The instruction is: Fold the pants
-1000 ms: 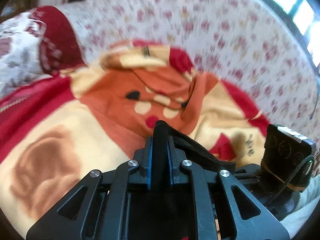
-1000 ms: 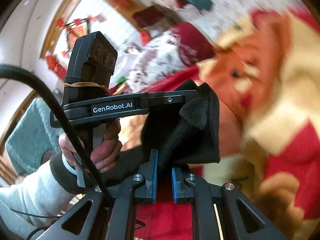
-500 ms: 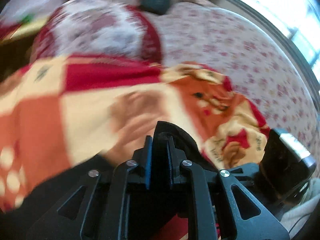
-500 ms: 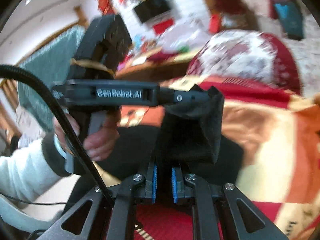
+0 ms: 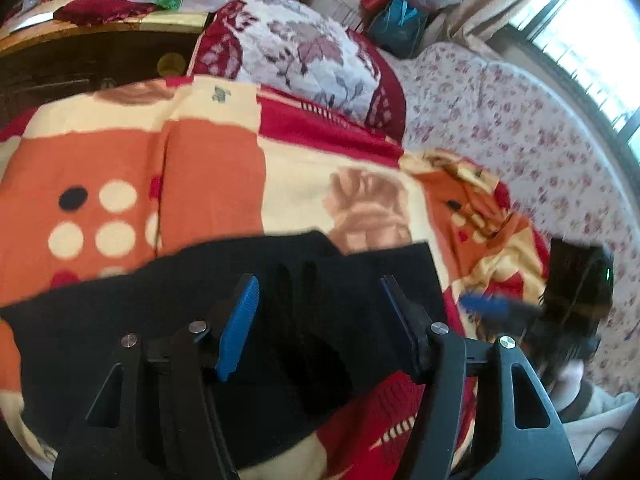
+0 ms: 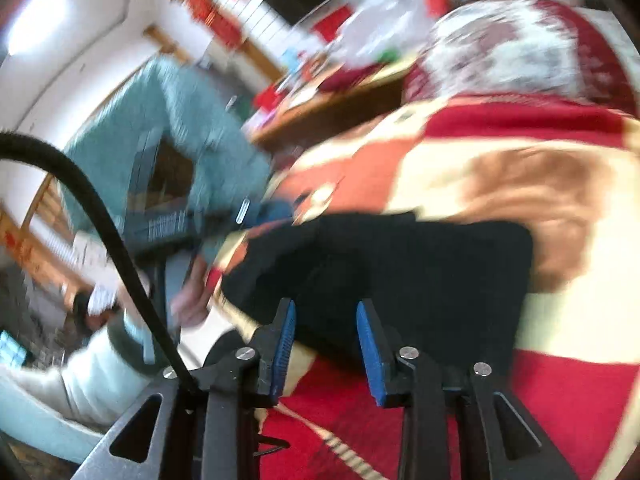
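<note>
In the left wrist view, the left claw (image 5: 320, 312) stands wide and its jaws are opening; the black pants (image 5: 280, 320) lie under and between the blue pads (image 5: 238, 320), which do not press on them. The pants lie folded flat on the blanket (image 5: 208, 184), a band running from 9 o'clock to past centre, their square end at about 2 o'clock from the claw. At 3 o'clock the right claw (image 5: 486, 305) shows blurred above the blanket. Farther, at 12 o'clock, sits a floral cushion (image 5: 304, 56), with a flowered sheet (image 5: 520, 128) at 2 o'clock.

In the right wrist view, the right claw (image 6: 326, 334) is partly parted and opening, its tips at the near edge of the pants (image 6: 420, 280), gripping nothing. At 9 o'clock, a blurred hand (image 6: 188, 304) holds the left device. Beyond, the cushion (image 6: 520, 52) lies at 1 o'clock.
</note>
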